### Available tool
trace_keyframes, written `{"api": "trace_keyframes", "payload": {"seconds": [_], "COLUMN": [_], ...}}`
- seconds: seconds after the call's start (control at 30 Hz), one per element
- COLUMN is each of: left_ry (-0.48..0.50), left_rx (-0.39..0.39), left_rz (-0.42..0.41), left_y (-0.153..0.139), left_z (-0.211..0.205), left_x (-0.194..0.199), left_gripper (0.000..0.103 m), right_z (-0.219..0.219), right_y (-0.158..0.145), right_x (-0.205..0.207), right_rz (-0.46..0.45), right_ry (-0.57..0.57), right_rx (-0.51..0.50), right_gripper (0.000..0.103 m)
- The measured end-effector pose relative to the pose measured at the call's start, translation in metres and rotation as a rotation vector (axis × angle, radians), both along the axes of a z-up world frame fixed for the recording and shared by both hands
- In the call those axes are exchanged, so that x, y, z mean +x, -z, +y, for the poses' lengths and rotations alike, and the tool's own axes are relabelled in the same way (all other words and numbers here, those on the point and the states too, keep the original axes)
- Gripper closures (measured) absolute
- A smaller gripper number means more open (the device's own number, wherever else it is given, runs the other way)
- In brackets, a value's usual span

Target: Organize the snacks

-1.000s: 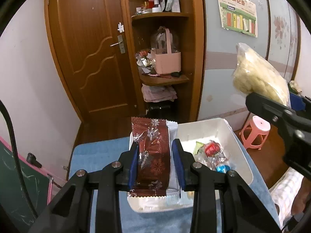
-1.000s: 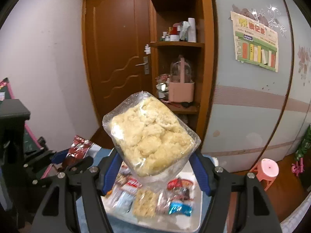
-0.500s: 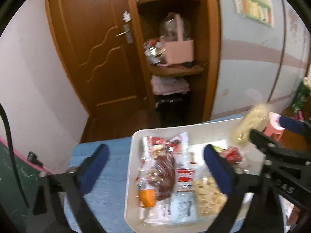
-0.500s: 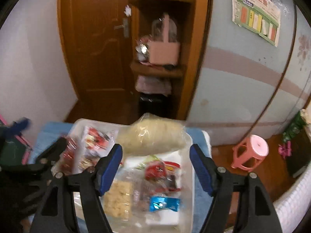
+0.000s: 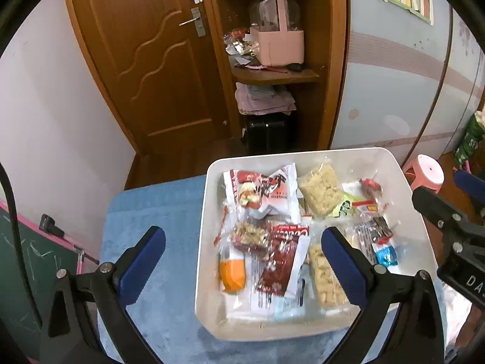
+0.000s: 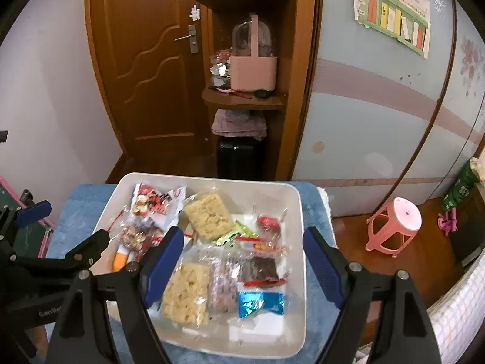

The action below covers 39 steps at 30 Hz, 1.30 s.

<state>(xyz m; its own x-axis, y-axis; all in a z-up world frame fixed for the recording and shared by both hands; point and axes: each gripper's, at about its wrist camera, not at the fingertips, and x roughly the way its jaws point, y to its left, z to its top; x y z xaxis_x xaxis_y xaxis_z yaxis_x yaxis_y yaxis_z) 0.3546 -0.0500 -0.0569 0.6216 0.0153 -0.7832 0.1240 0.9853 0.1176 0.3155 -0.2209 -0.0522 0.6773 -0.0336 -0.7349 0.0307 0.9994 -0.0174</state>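
A white tray point(image 5: 406, 188) on a blue towel holds several wrapped snacks. The dark red packet point(image 5: 280, 262) lies in its near left part, beside an orange-capped packet point(image 5: 232, 271). The clear bag of yellow puffs point(image 5: 319, 188) lies near the tray's far side; it also shows in the right wrist view point(image 6: 207, 220). A second puff bag point(image 6: 186, 294) lies near the front. My left gripper point(image 5: 242, 261) is open and empty above the tray's left side. My right gripper point(image 6: 242, 261) is open and empty above the tray point(image 6: 298, 273).
The blue towel point(image 5: 157, 212) covers a small table. A pink stool point(image 6: 397, 227) stands on the floor to the right. A wooden door point(image 5: 151, 60) and corner shelf with a pink basket point(image 5: 277, 45) are behind. A green chalkboard point(image 5: 18, 273) is at the left.
Both grippers opened and let go. The dark red packet dropped from the left gripper into the tray; the yellow puff bag dropped from the right gripper into the tray. Both views now tilt down.
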Motion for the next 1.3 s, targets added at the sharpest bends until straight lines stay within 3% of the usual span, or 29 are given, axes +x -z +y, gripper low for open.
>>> {"api": "trace_keyframes", "payload": {"seconds": [0.37,0.57,0.77,1.03,1.3], "left_ry": [-0.019,-0.015,0.011,0.002,-0.044], "left_rx": [-0.017,-0.012,-0.058,-0.065,-0.038], "left_rz": [-0.077,-0.125,-0.17,-0.179,-0.153], "left_y": [-0.057,-0.091,-0.121,-0.135,-0.125], "left_z": [0.017,0.024,0.032,0.034,0.038], "left_x": [-0.074,-0.138,-0.21,-0.283,-0.331], "left_gripper": [0.001,0.001,0.001,0.001,0.001], "right_z": [0.015,0.026,0.032,0.037,0.038], "right_y": [-0.038,-0.064,-0.084,-0.099,-0.085], "right_x": [-0.066,-0.122,-0.18,-0.244,-0.288], "right_rz": [-0.052,-0.089,-0.127,-0.147,-0.12], "right_ry": [-0.036,-0.044,-0.048,-0.053,-0.044], "right_rx": [0.024,0.035,0.053,0.063,0.1], "right_gripper": [0.021,0.021,0.021,0.021,0.021]}}
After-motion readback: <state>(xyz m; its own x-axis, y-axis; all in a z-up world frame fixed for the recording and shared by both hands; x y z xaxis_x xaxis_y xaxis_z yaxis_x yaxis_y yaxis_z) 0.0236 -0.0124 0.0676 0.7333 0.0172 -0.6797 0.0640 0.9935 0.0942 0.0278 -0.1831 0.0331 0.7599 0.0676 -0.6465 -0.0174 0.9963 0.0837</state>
